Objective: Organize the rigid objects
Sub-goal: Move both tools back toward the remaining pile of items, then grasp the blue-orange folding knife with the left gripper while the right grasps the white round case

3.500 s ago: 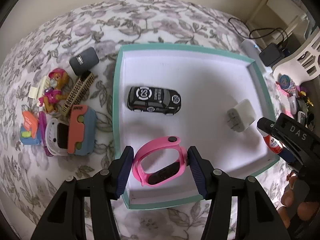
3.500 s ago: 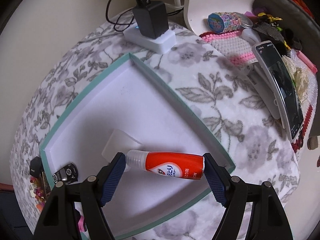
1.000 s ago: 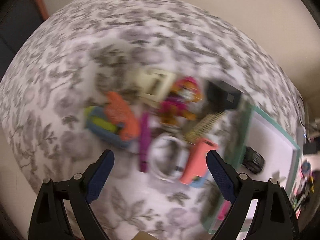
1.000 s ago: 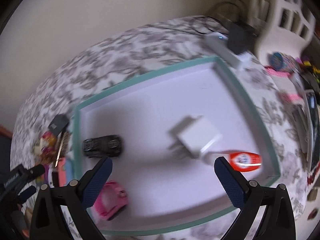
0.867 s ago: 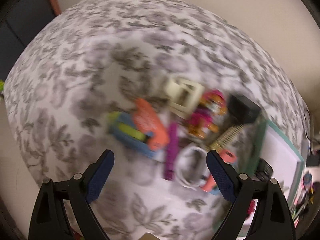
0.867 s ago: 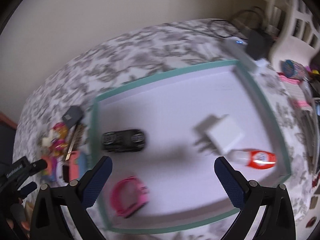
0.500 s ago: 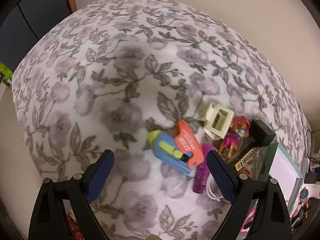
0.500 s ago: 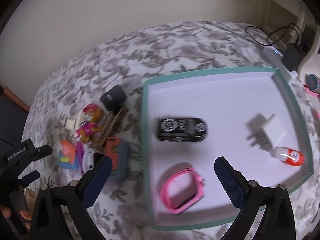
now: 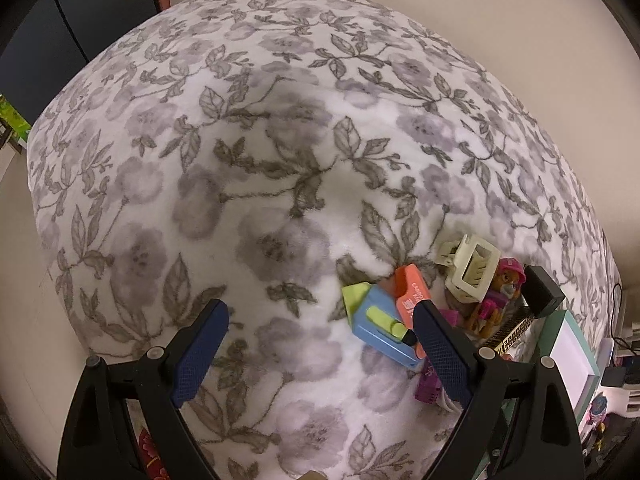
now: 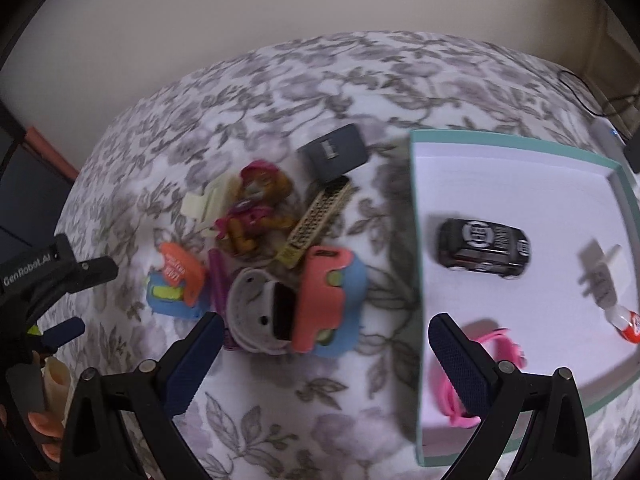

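The right wrist view is blurred by motion, and the glue bottle (image 10: 629, 327) is cut off at the frame's edge. A purple item is largely hidden behind a finger of the left tongs (image 9: 322, 350). Both the left tongs and the right tongs (image 10: 326, 360) are released, with nothing between them. The toy pile (image 10: 280, 256) lies on the floral surface (image 9: 280, 152), just beyond the right tongs. The teal tray (image 10: 416, 240) holds a black toy car (image 10: 482, 248), a pink band (image 10: 476, 376), a white charger (image 10: 604, 280) and the glue bottle.
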Motion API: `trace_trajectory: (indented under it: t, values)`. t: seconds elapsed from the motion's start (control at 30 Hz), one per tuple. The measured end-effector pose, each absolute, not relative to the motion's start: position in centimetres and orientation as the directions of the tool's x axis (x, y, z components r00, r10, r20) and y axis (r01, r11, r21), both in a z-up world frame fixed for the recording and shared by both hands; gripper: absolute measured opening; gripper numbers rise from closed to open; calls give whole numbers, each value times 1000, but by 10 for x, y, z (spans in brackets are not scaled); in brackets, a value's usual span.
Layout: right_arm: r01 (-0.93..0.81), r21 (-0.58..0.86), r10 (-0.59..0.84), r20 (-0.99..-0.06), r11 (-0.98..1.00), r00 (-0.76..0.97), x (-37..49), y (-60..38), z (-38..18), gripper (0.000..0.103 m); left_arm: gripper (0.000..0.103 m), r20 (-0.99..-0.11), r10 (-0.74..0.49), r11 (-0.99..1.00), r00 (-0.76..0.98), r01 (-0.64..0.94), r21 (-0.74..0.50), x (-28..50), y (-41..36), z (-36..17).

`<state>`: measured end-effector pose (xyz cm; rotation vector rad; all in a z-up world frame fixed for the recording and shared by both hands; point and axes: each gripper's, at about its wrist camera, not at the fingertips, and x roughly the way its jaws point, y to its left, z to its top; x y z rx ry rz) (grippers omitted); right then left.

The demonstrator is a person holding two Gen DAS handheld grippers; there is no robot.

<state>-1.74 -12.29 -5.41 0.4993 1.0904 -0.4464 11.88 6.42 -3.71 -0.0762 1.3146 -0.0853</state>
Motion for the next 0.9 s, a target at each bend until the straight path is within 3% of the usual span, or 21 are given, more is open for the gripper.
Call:
trace_trajectory:
  t: [0.5,0.7,0.9]
  values:
    - [556,143,-93,-923,819,374,-9,-124,-65,103,94,-959,-167,984,229,92,-149,143,18,-71]
    - [547,138,-93,-924,826,372,-9,-123,-65,103,97,-979,-84,991,186,117,-62,142,13,-87]
    - [547,150,-83,-922,823,378,-11,-124,-65,103,100,-988,-94,994,125,75,-85,139,35,-91]
